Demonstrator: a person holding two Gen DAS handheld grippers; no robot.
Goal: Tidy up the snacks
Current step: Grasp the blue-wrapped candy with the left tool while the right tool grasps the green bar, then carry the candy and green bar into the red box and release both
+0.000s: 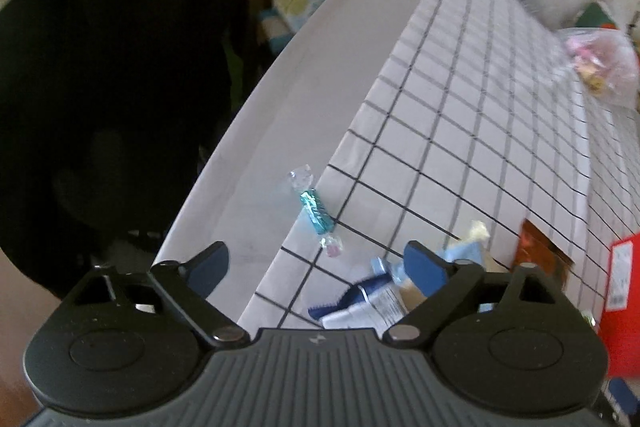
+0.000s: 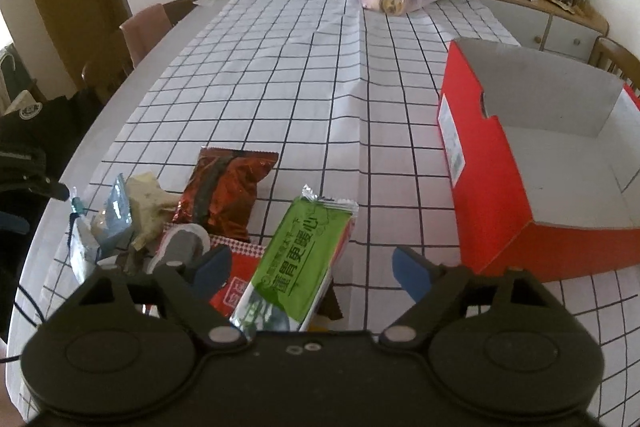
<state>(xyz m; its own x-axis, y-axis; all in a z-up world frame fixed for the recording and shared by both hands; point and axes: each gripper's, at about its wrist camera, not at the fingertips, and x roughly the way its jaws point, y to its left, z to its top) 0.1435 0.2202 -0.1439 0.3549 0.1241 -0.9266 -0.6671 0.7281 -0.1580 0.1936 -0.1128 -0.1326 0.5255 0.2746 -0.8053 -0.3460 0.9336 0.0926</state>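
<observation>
My right tool [image 2: 312, 273]: jaws spread wide, gripping nothing; it hovers low over the near end of the green packet [image 2: 298, 267], which lies between the blue tips
My left tool [image 1: 316, 273]: also wide open and empty, hanging above the tabletop [image 1: 256, 163] edge where the checked cloth [image 1: 480, 115] ends
Snacks: a loose pile at the near left of the cloth: the green packet lying partly on a red sachet [image 2: 236, 285], a dark red pouch [image 2: 226, 193] just behind, and crumpled pale wrappers [image 2: 132, 215] to the left
Stray sweet: a teal wrapped candy [image 1: 316, 215] sits on the bare tabletop, just off the cloth, apart from the pile
Box: the red box [image 2: 496, 187] stands open and looks empty, to the right of the pile
Step, as I judge it: closing on the green packet to carry it to the box
Risk: the packet is slick and overlaps the sachet, so a shallow pinch could slip, or drag the sachet along
Risk: the candy lies near the edge; a careless left sweep could knock it to the floor
</observation>
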